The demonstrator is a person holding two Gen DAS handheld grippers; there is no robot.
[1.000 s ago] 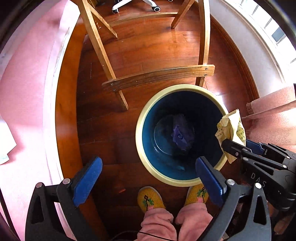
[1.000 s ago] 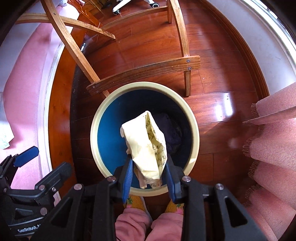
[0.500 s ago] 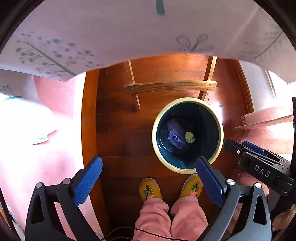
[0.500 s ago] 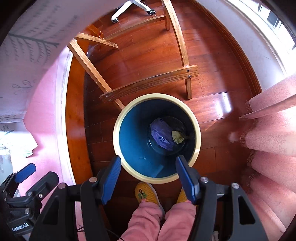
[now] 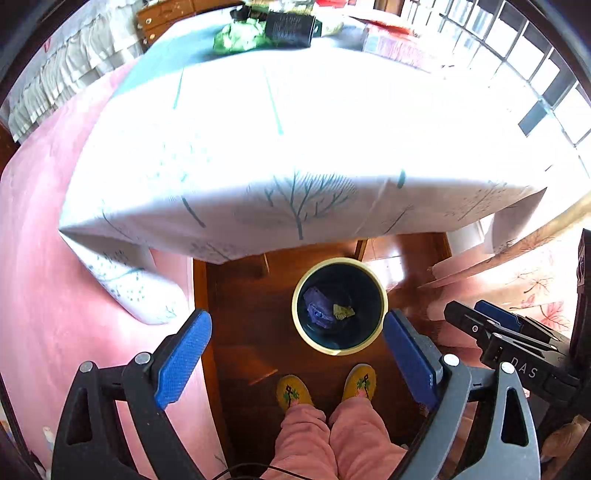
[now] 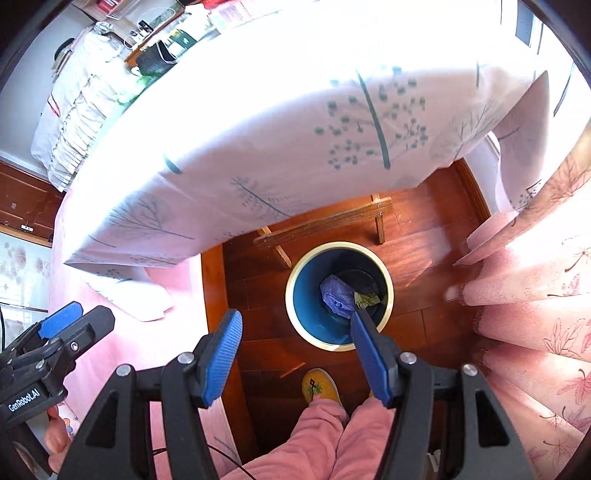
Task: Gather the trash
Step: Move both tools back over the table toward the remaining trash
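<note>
The crumpled yellowish paper wrapper (image 5: 343, 311) lies at the bottom of the round dark-blue bin with a cream rim (image 5: 300, 291), touching a crumpled purple plastic bag (image 5: 317, 305) that sits there too. From the right wrist view the same two pieces (image 6: 366, 299) (image 6: 338, 296) show side by side on the bin's floor, so at least these two items count as collected.

The bin stands on the reddish wooden floor (image 5: 251, 314), just in front of the person's yellow embroidered slippers (image 5: 293, 392) and pink trouser legs (image 5: 332, 435), and near the edge of the counter.

The left gripper (image 5: 295, 360) is wide apart with its jaws just beginning to close, and nothing is between its blue pads. The right gripper (image 6: 295, 360) stands roughly half open and likewise holds nothing.

What is left seems to sit on the counter draped in a white cloth with a teal tree print (image 5: 295, 147). At its far end lie a crumpled green bag (image 5: 240, 37) and a flat black pouch (image 5: 291, 26), with other items too small to identify. Whether these are trash I cannot tell, but they look like the likeliest next targets.
</note>
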